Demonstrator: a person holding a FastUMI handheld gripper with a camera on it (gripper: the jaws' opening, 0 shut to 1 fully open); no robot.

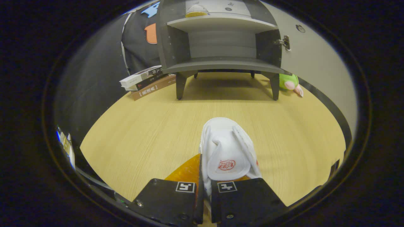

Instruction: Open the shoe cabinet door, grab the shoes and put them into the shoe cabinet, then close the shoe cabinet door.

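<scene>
one shoe, a soft white slipper, sits clamped in my gripper: the two fingers are drawn nearly together and i read them as pinching its heel edge, with the toe pointing out ahead of them. it looks carried above the table rather than resting on it, though i can't be sure of the gap.

the cabinet stands well ahead at the far side, its door already swung wide to the right, so the step in hand is the carry and the placing. the lower shelf is bare and faces me squarely; that's my target. an upper shelf holds something pale and yellow that i can't make out.

to do this well i'd keep the grip firm, since the slipper is limp and may droop or twist. i'd lift enough to clear the shelf lip, go in straight between the side walls, toe first, and only let go once the sole is well inside. i'd stay clear of the books left of the legs and the green toy on the right.
</scene>
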